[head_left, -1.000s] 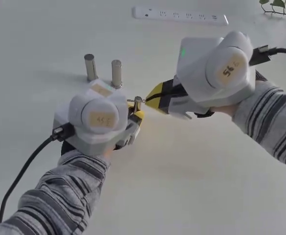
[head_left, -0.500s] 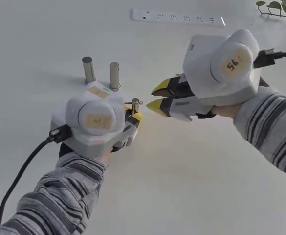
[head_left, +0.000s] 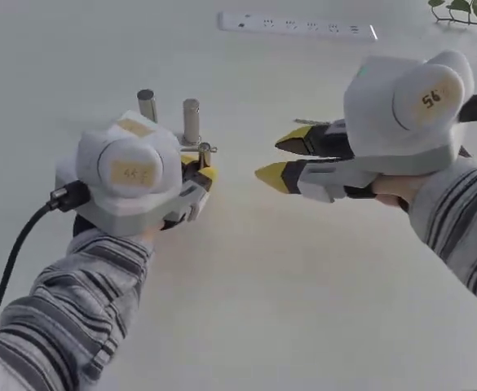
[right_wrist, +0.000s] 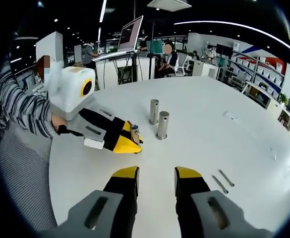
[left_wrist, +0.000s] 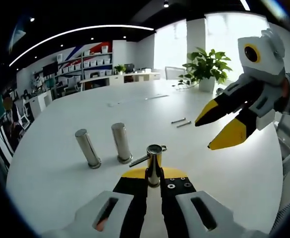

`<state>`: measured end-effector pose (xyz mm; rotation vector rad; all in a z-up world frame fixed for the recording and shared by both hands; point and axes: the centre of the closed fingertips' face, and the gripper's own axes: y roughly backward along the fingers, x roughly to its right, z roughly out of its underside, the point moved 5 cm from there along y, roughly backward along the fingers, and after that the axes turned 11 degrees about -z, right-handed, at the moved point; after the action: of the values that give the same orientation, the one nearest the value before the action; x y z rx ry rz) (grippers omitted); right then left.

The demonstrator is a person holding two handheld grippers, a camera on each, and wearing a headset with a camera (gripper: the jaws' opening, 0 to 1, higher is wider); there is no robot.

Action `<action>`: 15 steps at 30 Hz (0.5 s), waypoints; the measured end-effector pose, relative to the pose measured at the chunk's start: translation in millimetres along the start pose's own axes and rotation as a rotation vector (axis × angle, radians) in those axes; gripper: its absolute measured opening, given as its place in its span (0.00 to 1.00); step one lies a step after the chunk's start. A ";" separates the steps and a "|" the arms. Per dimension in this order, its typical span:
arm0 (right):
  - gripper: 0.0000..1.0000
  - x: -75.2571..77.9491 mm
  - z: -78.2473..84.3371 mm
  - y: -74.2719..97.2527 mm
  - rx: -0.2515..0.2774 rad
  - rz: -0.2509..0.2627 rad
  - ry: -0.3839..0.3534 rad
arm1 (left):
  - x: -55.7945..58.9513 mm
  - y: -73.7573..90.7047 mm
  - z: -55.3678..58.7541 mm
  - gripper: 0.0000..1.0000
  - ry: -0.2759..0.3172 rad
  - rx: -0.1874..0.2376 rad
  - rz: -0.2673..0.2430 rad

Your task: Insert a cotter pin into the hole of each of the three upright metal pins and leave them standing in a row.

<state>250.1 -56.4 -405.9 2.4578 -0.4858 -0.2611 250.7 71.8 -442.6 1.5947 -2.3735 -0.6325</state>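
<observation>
My left claw (left_wrist: 154, 174) is clenched on one metal pin (left_wrist: 154, 161), upright, with a cotter pin (left_wrist: 139, 160) through its head, just beside the two other pins (left_wrist: 121, 143). My right claw (right_wrist: 155, 172) is spread wide and empty. The spare cotter pins (right_wrist: 223, 181) lie flat on the table (right_wrist: 209, 124) to its right, so the right claw is nearer to them.

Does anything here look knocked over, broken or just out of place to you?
Nothing is broken or spilled. One metal pin, a cotter pin through its top, sits clamped in the left gripper apart from the two standing pins. Two loose cotter pins lie flat on the table farther off.
</observation>
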 end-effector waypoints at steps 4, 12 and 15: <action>0.26 0.2 -0.7 -1.5 0.013 0.008 -0.013 | -12.2 -0.9 1.0 0.05 0.007 -0.005 -0.017; 0.25 -0.7 0.8 -5.0 0.030 0.011 -0.023 | -26.2 -0.8 3.4 0.05 -0.002 -0.008 -0.012; 0.25 -0.9 3.9 -6.5 0.038 0.008 -0.055 | -28.6 -0.9 4.5 0.05 -0.013 -0.009 -0.011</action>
<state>250.0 -53.3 -412.9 2.4909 -0.5286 -0.3198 260.8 98.8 -445.2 1.6064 -2.3696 -0.6567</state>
